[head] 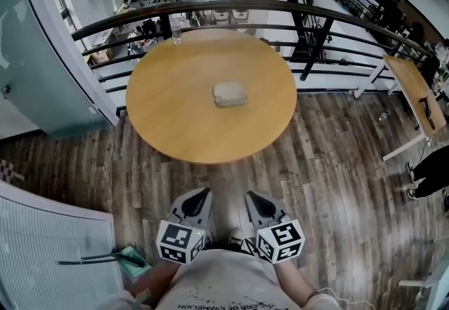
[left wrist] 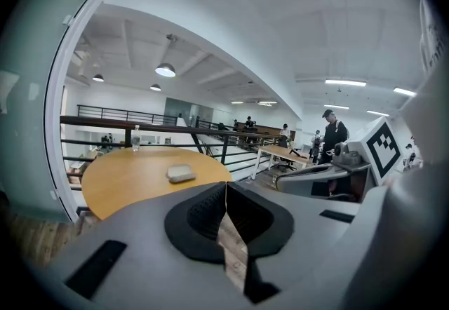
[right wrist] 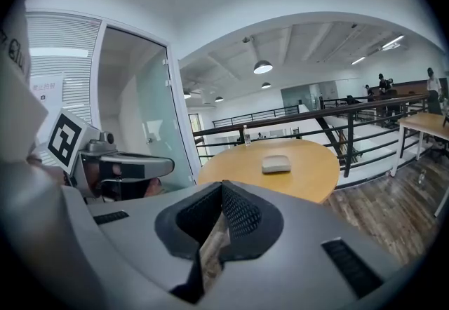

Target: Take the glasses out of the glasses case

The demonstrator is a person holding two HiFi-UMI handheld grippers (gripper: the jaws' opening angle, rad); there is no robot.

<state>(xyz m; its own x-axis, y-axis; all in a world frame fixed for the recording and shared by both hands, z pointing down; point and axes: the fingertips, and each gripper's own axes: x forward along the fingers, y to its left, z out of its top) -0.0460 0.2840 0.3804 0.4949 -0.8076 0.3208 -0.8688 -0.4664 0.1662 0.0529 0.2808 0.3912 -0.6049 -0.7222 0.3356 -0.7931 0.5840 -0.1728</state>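
A closed pale grey glasses case (head: 229,94) lies near the middle of the round wooden table (head: 168,112); it also shows as the case (left wrist: 181,173) and the case (right wrist: 276,163) in the gripper views. Both grippers hang close to my body over the wooden floor, well short of the table. My left gripper (head: 203,194) has its jaws pressed together with nothing between them, as its own tip (left wrist: 226,186) shows. My right gripper (head: 251,197) is likewise shut and empty, tip (right wrist: 222,186). The two point side by side toward the table.
A clear bottle (head: 176,33) stands at the table's far edge by the black railing (head: 280,7). A glass partition (head: 42,56) stands left, a second table (head: 414,91) right. A white slatted panel (head: 49,245) lies at lower left.
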